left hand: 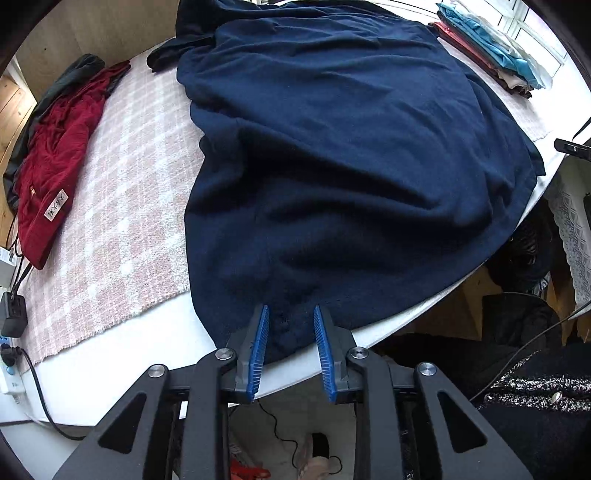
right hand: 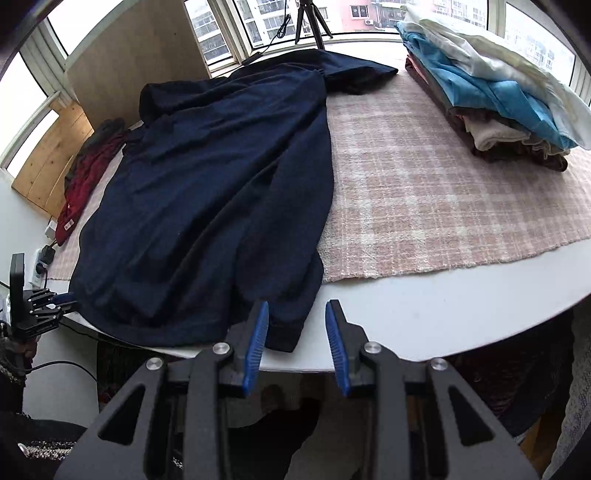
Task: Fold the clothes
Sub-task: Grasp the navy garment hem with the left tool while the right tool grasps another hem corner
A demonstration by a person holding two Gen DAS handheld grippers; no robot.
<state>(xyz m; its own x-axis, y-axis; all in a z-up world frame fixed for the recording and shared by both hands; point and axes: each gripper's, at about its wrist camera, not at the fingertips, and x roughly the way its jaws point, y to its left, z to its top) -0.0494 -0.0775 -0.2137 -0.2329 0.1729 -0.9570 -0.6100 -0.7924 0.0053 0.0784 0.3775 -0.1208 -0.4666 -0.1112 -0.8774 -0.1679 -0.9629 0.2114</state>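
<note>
A large navy garment (left hand: 332,155) lies spread and wrinkled on the white table, over a pink checked mat (left hand: 110,206). Its hem hangs a little over the near edge. My left gripper (left hand: 290,314) is open, its blue pads on either side of the hem's near-left corner, with cloth between them. In the right wrist view the same garment (right hand: 214,192) fills the left half. My right gripper (right hand: 297,308) is open at the hem's near-right corner (right hand: 284,332), with its left pad over the cloth. The left gripper (right hand: 55,301) shows at the far left.
A red garment (left hand: 55,166) on a dark one lies at the mat's left edge. A stack of folded clothes (right hand: 491,96) stands at the back right. A power strip and cables (left hand: 11,325) sit at the table's left. A tripod (right hand: 310,18) stands by the window.
</note>
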